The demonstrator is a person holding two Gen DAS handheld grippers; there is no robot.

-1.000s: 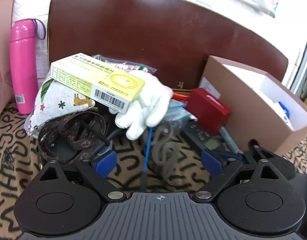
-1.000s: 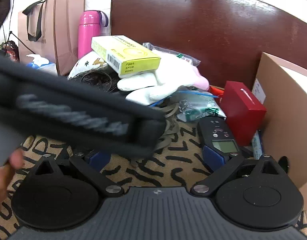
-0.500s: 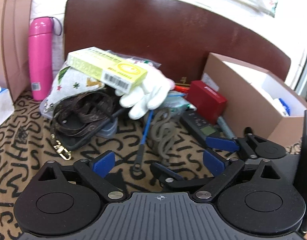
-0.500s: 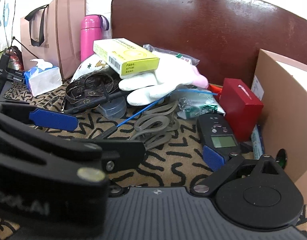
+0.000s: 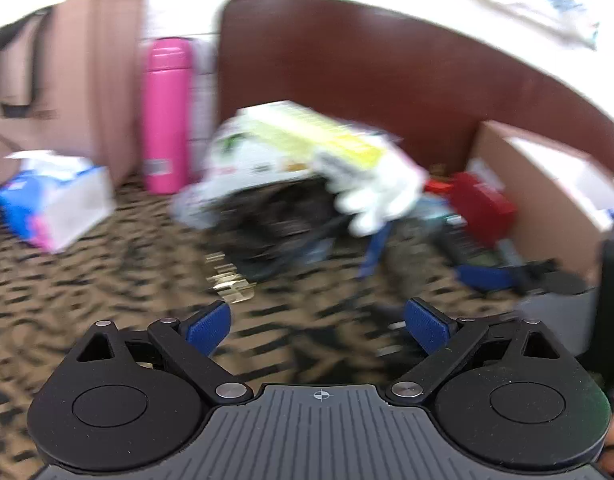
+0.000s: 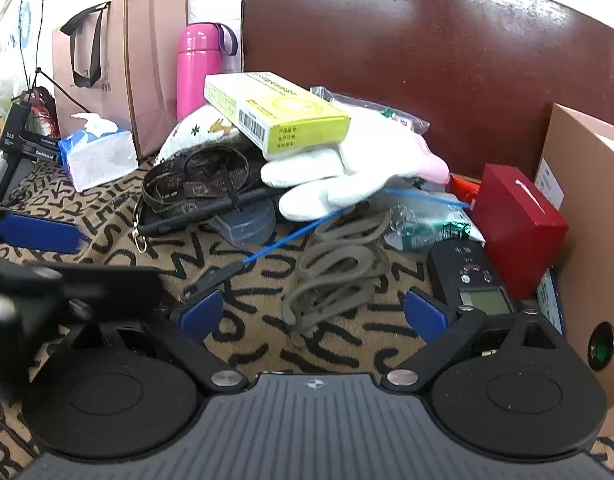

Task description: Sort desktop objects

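Both grippers, left gripper (image 5: 317,326) and right gripper (image 6: 311,314), are hovering with fingers spread and empty, pre-grasp; pile topped by yellow medicine box (image 6: 277,114) is lying ahead, cardboard box (image 6: 587,200) at right; next needs picking one item.

Medicine box (image 6: 279,114) atop glove (image 6: 347,172); bottle (image 6: 198,66) behind, left; cardboard box (image 6: 587,200) right; straps (image 6: 195,176) seemingly under the medicine box.

Bright even light; left wrist view motion-blurred, right sharp, edges fisheye-bent.
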